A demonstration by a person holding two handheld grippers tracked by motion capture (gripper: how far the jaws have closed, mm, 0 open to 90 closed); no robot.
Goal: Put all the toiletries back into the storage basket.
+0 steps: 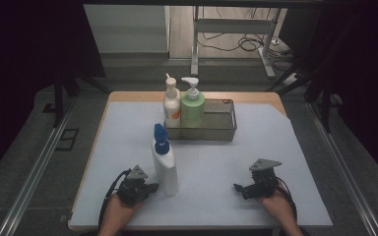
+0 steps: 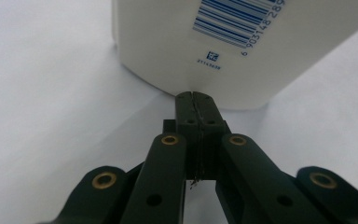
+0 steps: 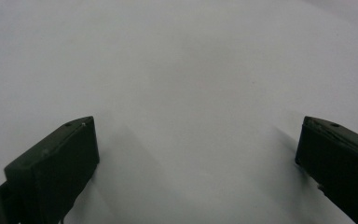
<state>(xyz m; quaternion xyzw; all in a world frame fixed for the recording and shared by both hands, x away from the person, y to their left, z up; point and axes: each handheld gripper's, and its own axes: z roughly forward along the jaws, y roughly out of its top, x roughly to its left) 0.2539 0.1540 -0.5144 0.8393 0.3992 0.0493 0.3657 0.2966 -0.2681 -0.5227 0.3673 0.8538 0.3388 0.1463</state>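
The left hand-held gripper is clenched, its jaws pressed together with nothing between them, tips at the foot of a tall white bottle with a blue cap. The bottle stands upright on the counter, near its front left. The right hand-held gripper is released, jaws wide over bare counter. Behind, a wire basket holds two pump bottles.
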